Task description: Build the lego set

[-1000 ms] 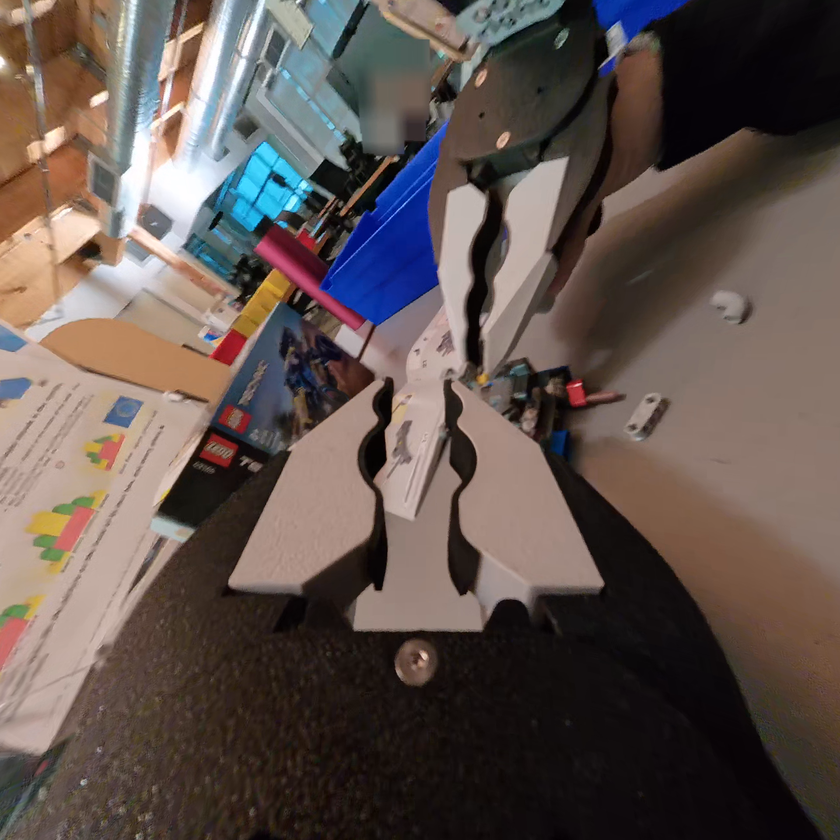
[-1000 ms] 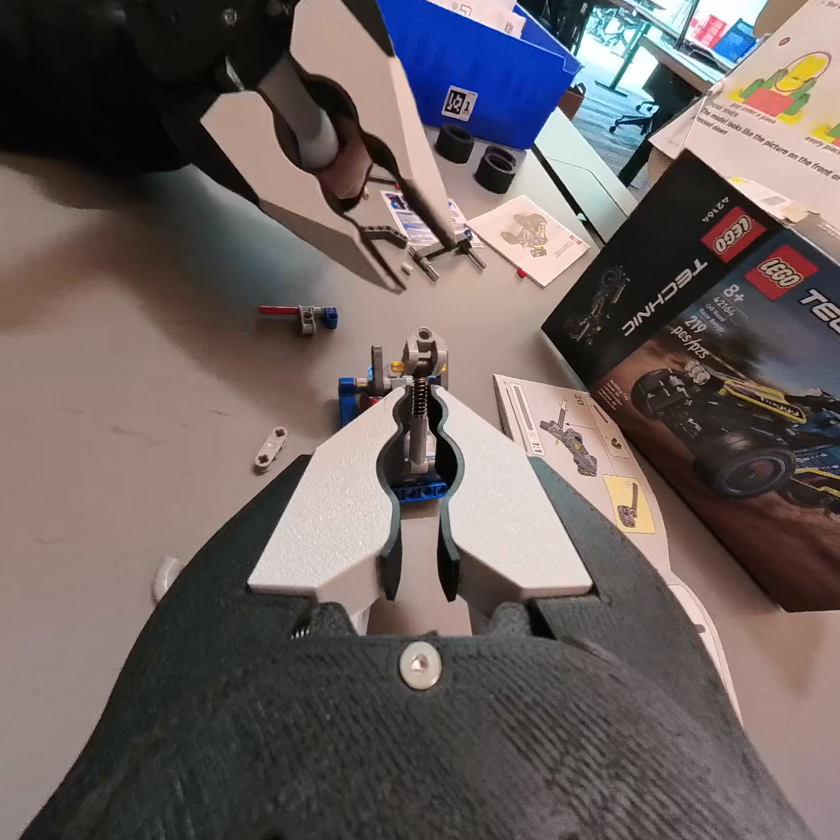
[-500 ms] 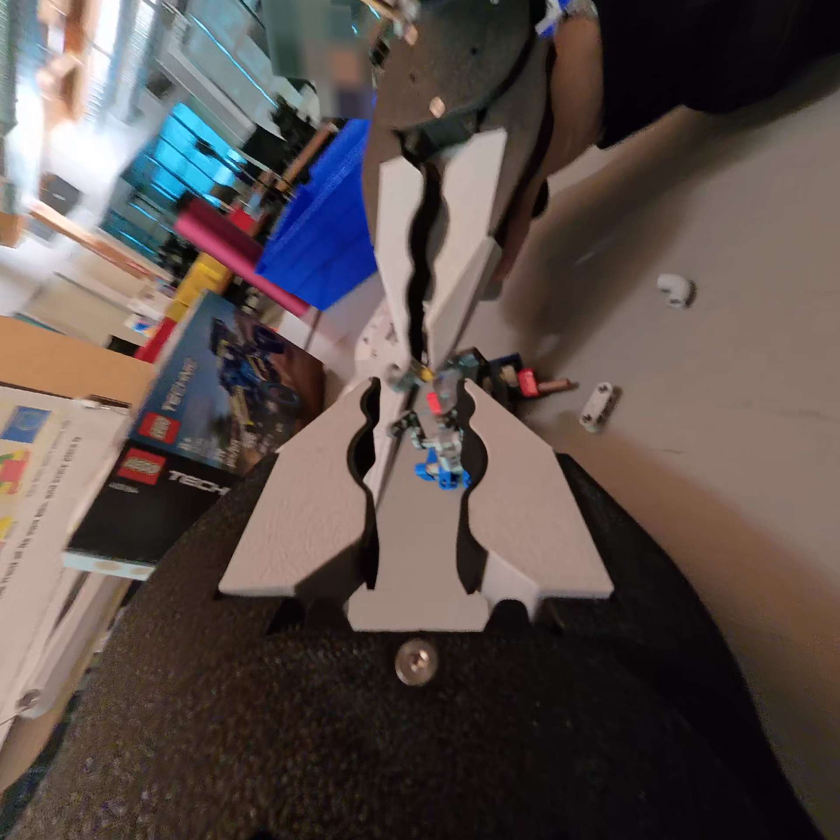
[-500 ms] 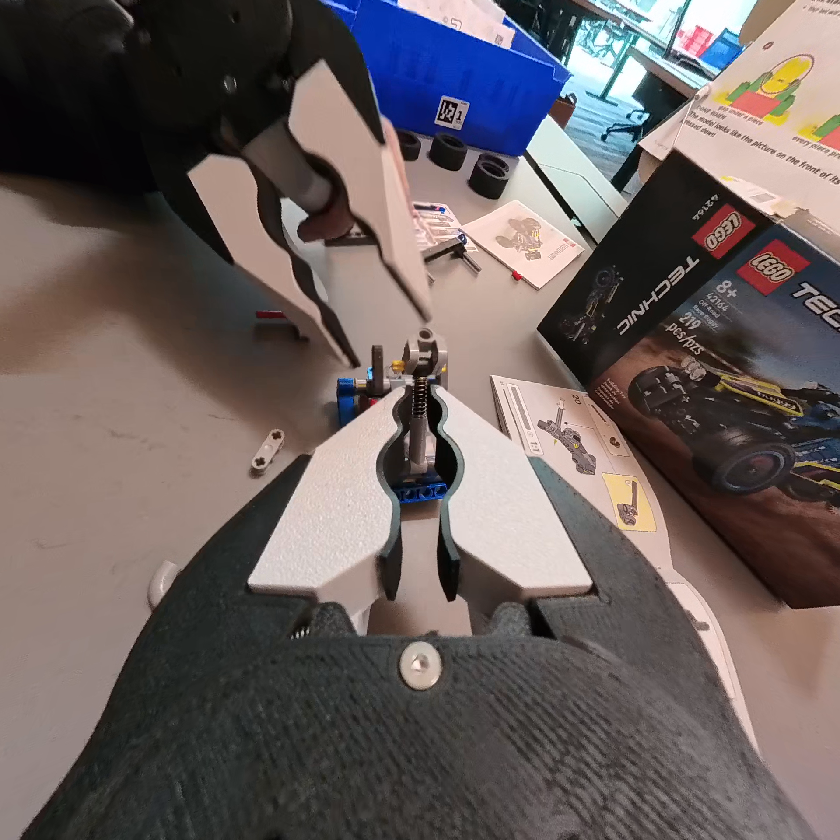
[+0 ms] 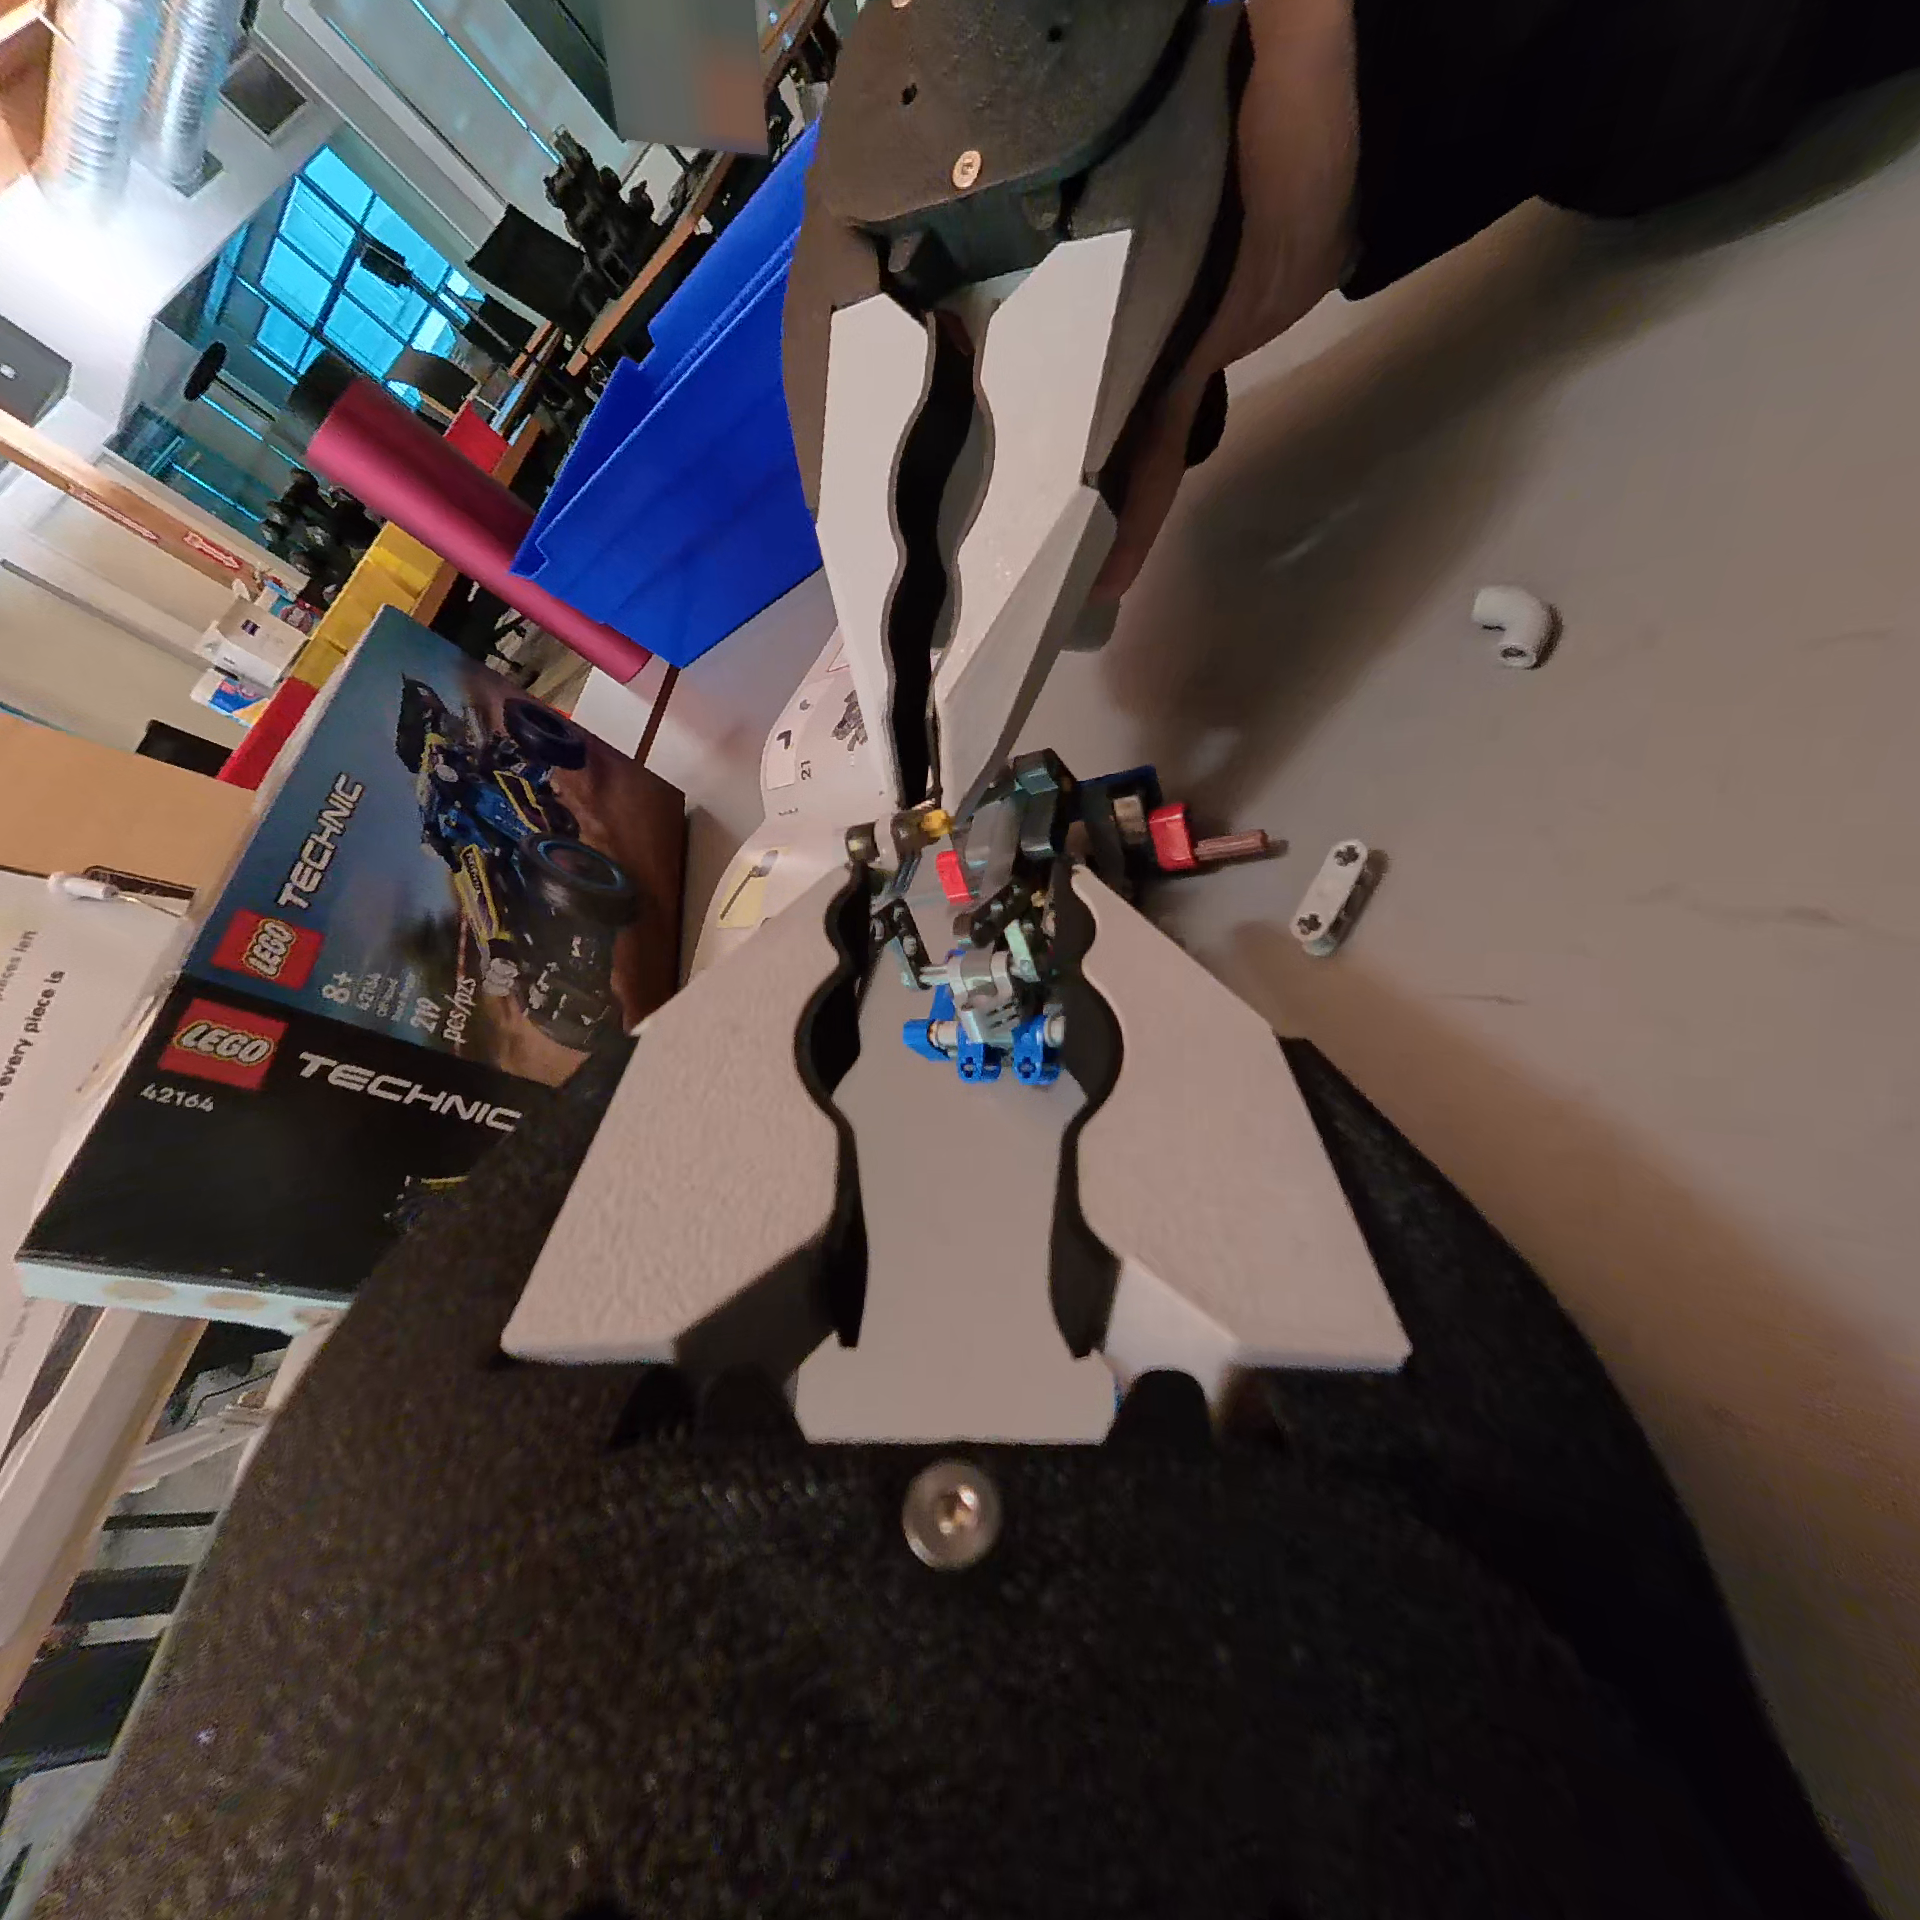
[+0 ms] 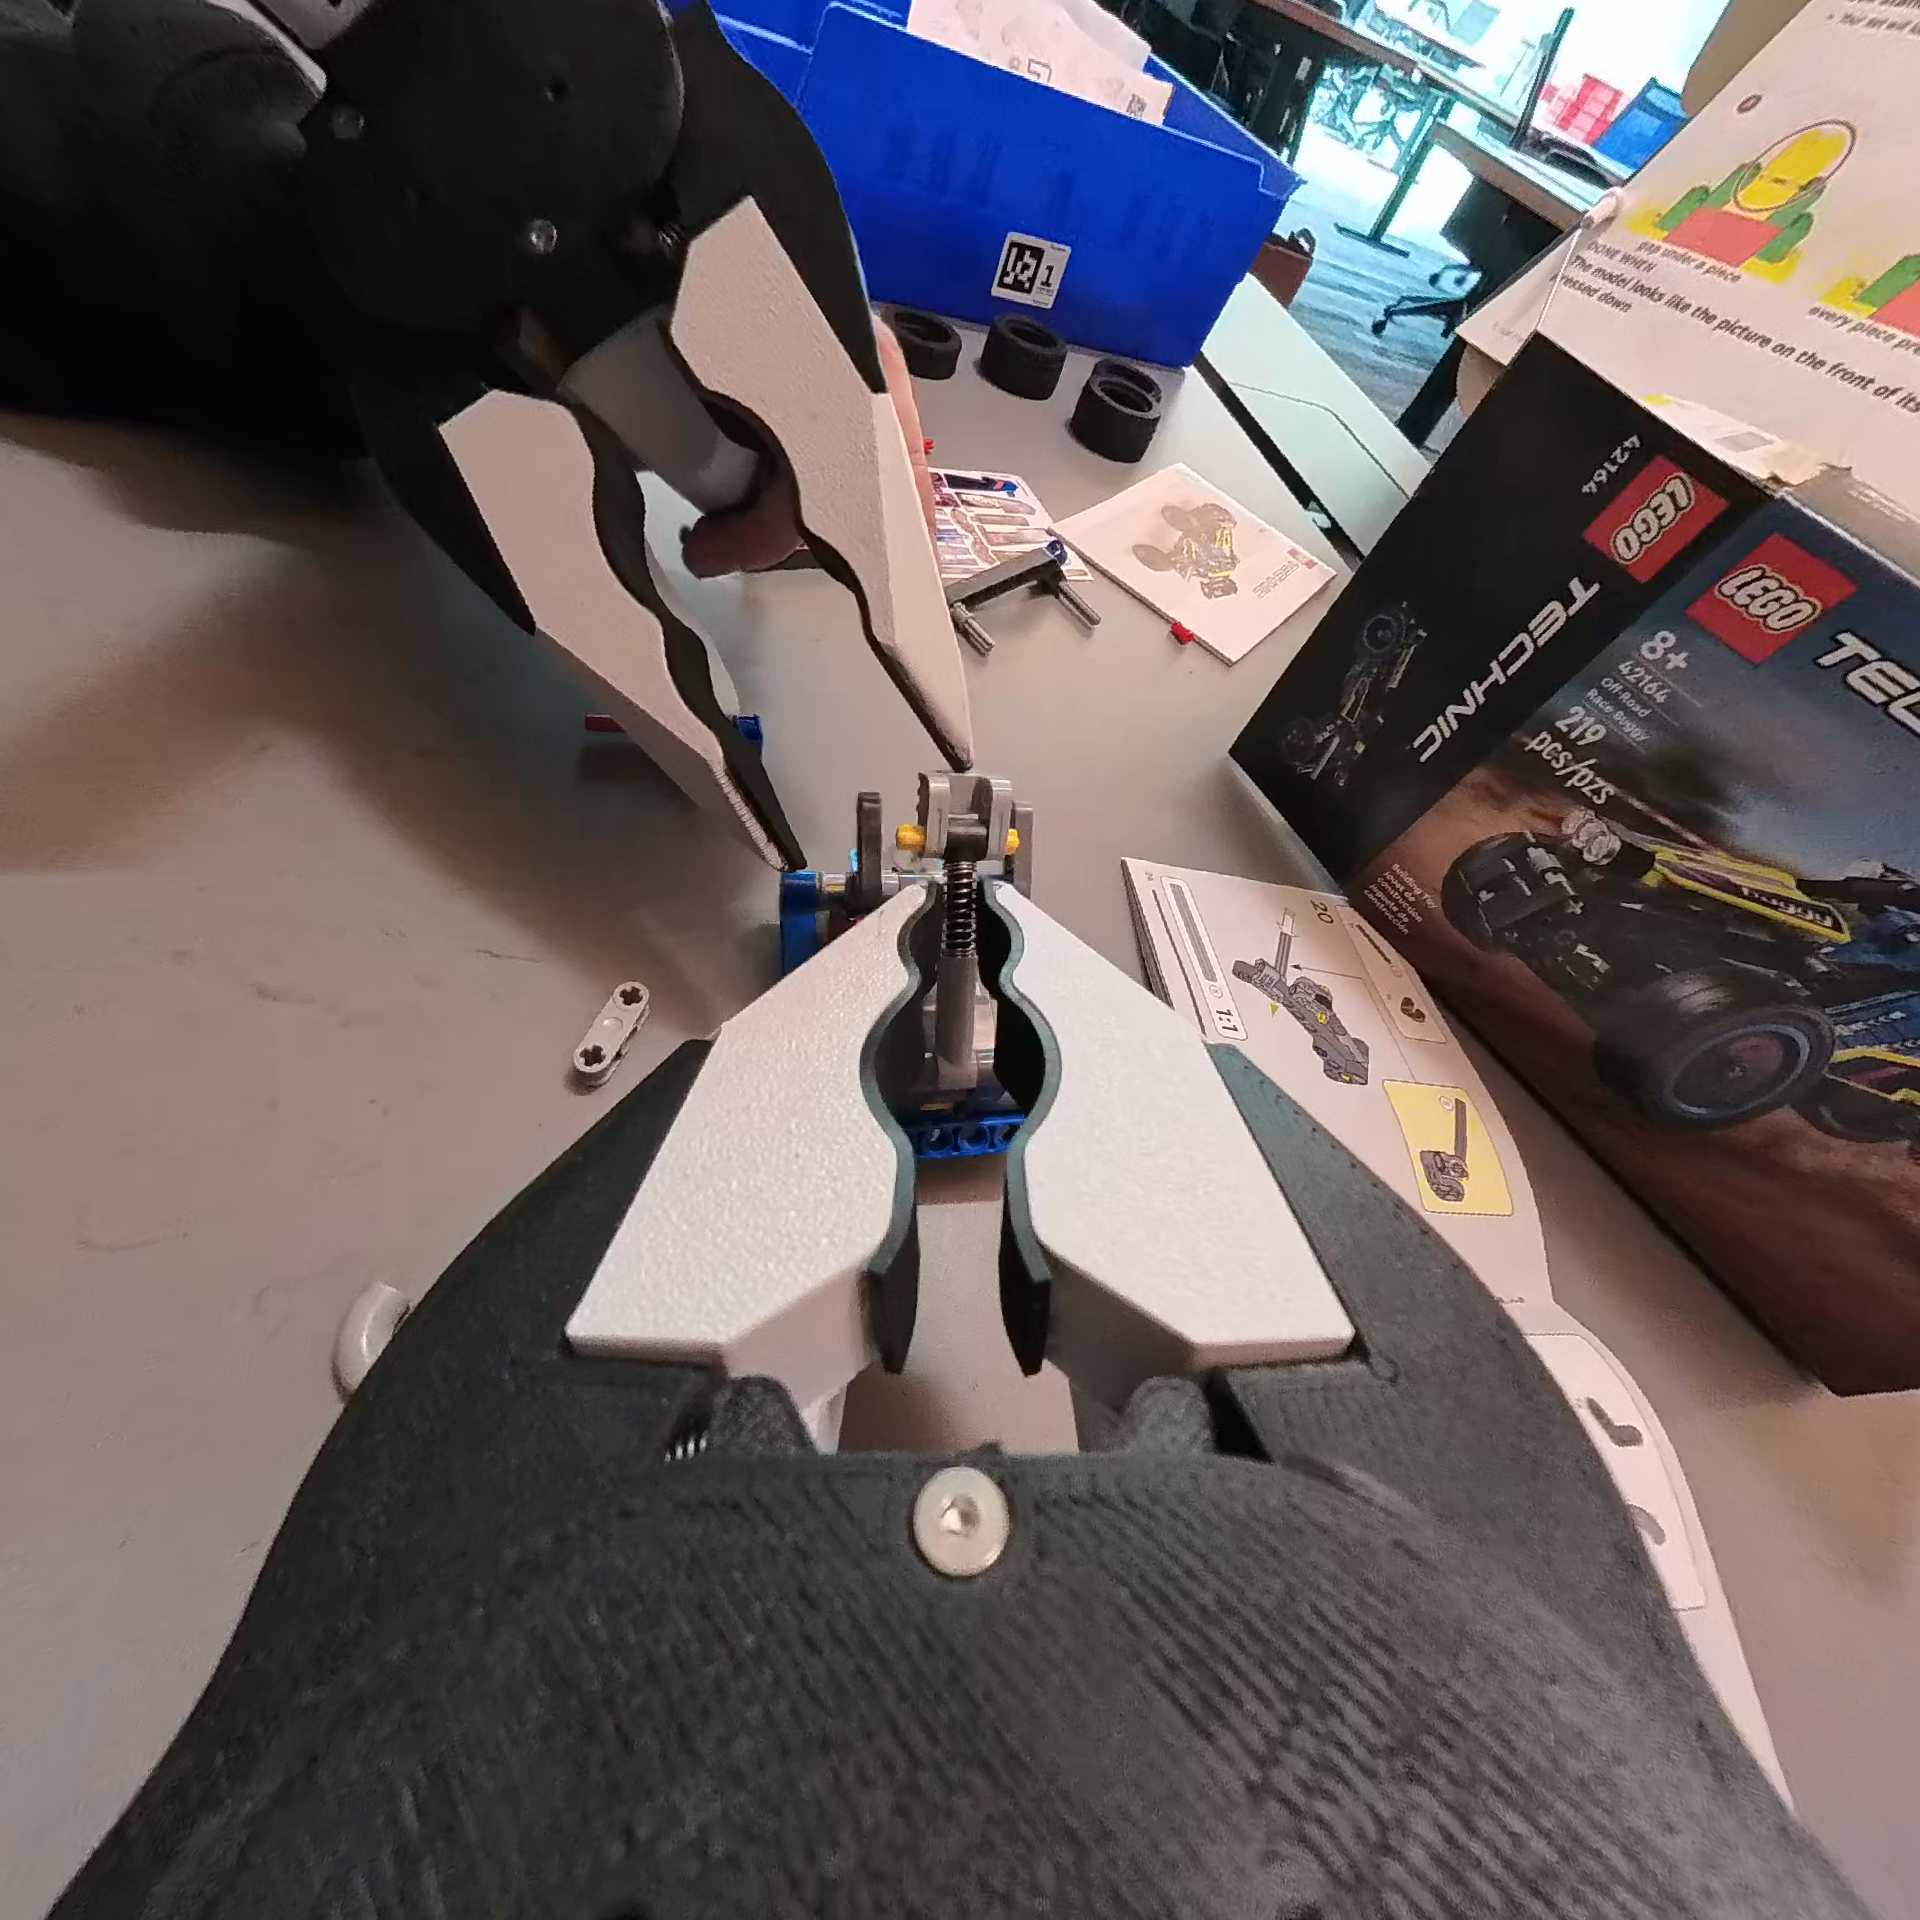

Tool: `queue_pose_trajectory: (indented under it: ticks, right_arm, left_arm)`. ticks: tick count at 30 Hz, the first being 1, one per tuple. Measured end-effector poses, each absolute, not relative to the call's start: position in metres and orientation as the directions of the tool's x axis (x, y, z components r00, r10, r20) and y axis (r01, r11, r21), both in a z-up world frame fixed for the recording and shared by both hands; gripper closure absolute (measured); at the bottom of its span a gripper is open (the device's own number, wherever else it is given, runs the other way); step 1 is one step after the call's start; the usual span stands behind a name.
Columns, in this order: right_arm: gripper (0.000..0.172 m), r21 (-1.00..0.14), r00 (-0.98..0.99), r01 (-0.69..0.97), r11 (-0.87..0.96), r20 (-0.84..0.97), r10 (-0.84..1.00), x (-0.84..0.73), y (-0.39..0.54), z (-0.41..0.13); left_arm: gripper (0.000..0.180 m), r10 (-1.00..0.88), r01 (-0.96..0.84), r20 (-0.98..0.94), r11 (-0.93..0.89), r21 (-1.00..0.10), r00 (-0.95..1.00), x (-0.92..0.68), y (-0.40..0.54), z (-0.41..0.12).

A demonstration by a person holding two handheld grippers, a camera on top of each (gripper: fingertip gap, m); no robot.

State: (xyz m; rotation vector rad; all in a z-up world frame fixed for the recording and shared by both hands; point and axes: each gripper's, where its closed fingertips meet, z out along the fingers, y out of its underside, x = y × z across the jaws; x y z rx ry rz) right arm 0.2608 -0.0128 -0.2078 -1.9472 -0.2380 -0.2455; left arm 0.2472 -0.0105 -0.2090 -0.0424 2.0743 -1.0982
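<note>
Right tongs (image 6: 958,899) are clenched on the shock absorber (image 6: 958,914) of a small brick chassis (image 5: 987,966) sitting on the grey surface (image 6: 260,883). Left tongs (image 5: 961,914) hang released around it, not gripping.

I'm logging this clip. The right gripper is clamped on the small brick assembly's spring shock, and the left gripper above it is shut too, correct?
Not quite: the left gripper is open, fingertips apart over the brick assembly, as the right wrist view shows. The right gripper is indeed clamped on the spring shock.
</note>
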Motion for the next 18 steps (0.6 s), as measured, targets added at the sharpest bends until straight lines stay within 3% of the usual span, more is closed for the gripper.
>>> queue_pose_trajectory:
  ticks: [18]
  right_arm:
    - [0.169,-0.898,0.962,0.267,-0.350,0.267,0.047,0.262,-0.012,-0.207]
  left_arm:
    - [0.149,-0.374,0.281,-0.586,0.615,-0.737,-0.719,0.246,-0.008,-0.207]
